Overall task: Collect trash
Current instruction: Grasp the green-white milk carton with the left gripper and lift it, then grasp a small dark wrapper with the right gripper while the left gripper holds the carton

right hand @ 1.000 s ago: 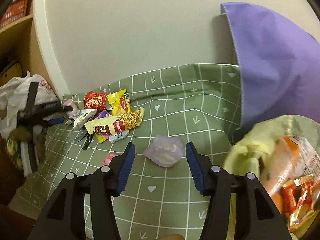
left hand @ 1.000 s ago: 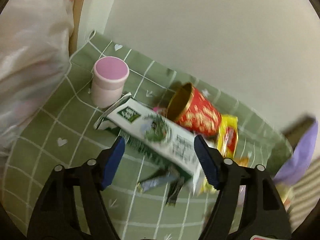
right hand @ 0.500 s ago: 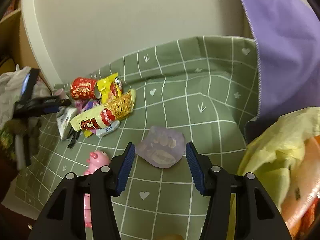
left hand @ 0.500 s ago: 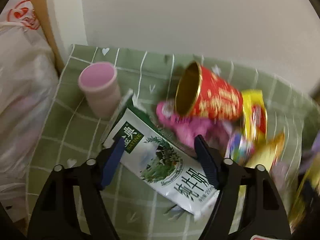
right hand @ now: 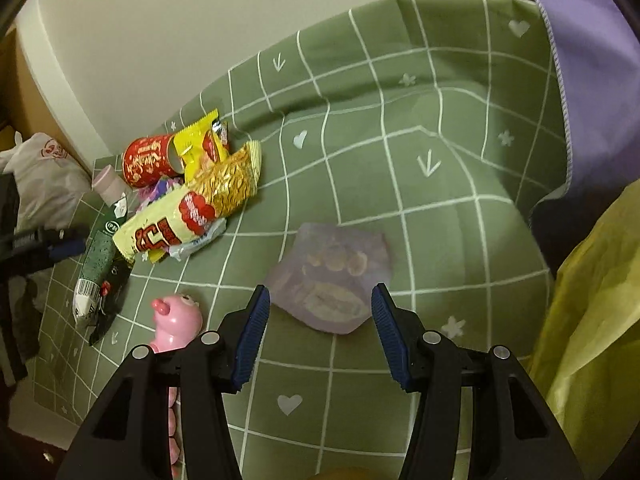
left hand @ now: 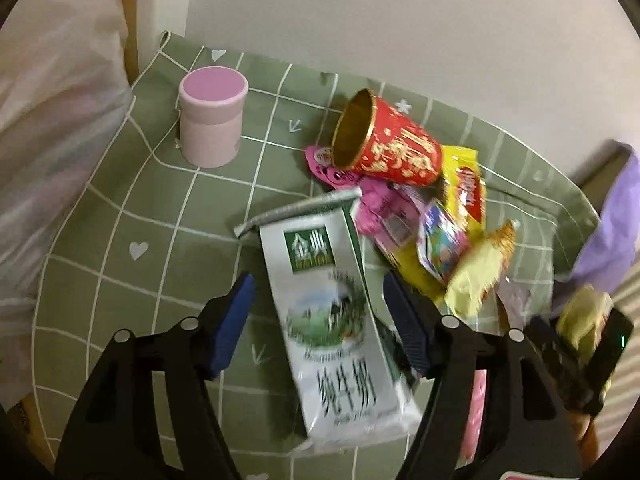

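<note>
My left gripper [left hand: 316,300] is open, its jaws on either side of a green and white milk carton [left hand: 332,312] that lies flat on the green checked cloth [left hand: 120,248]. Behind the carton lie a red and gold cup [left hand: 388,144] on its side and several snack wrappers [left hand: 452,236]. My right gripper [right hand: 320,316] is open just above a pale purple translucent packet [right hand: 332,272], its jaws on either side of the packet's near edge. The carton [right hand: 96,264], the red cup [right hand: 150,160] and a yellow snack bag [right hand: 192,208] show at the left of the right wrist view.
A pink lidded cup [left hand: 212,120] stands upright at the back left. A pink pig toy [right hand: 178,320] lies beside my right gripper. A yellow trash bag [right hand: 592,320] sits at the right, a purple cloth [right hand: 592,60] above it. A white plastic bag [left hand: 48,120] lies at the left edge.
The left gripper has swung so that the milk carton now lies lengthwise between its jaws. The right gripper has come closer to the purple packet.
</note>
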